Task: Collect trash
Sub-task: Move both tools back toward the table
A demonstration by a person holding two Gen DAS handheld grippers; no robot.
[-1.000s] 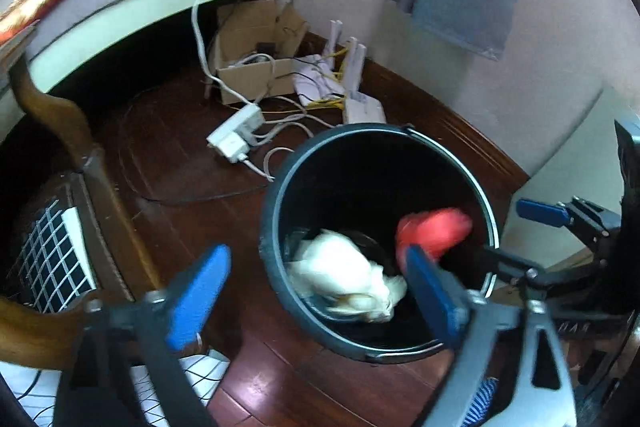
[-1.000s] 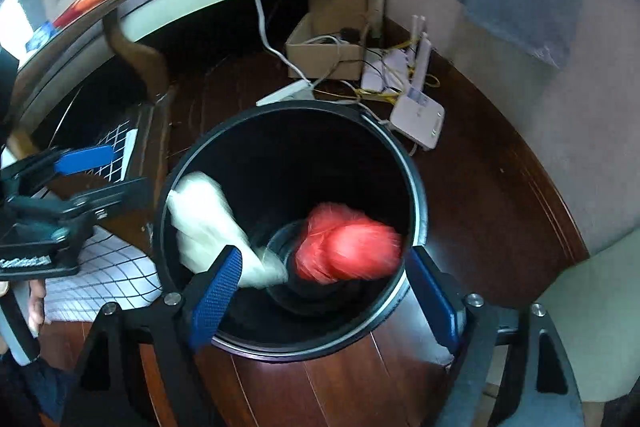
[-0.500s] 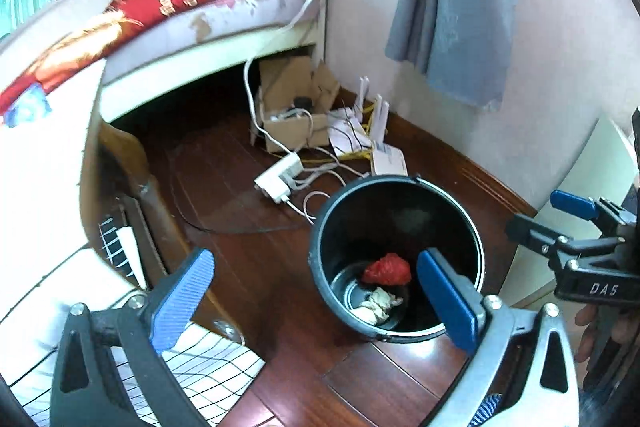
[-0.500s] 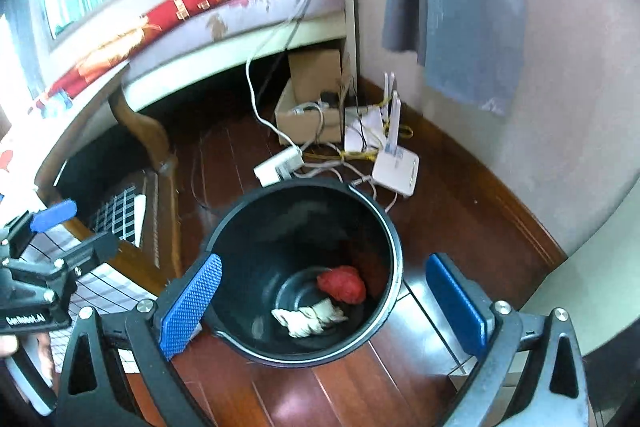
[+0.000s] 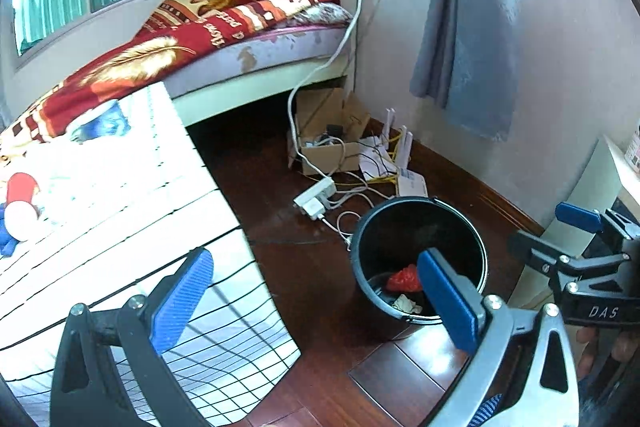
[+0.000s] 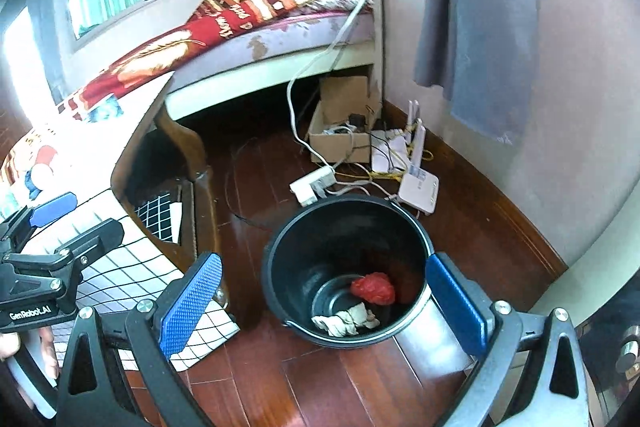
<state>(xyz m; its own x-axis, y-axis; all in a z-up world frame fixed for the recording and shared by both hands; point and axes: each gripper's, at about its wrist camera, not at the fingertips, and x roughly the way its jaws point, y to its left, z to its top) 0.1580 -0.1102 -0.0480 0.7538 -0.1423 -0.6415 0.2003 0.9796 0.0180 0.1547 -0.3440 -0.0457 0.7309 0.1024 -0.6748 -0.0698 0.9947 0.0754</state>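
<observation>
Black bucket on the wooden floor, holding a red wad and a crumpled white paper at its bottom. Left gripper and right gripper both hang above with jaws spread wide, nothing between them. Beyond the bucket's far rim: power strip, router, cardboard box. Beside it, the grid-clothed table.

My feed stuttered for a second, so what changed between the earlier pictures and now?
Both tools rose away from the round black plastic bucket; the right tool has just been opening, nothing between its jaws. The crumpled red wad and crumpled white paper, falling a second ago, now lie at the bottom. The left tool is open, as before. The bucket stayed put.
</observation>
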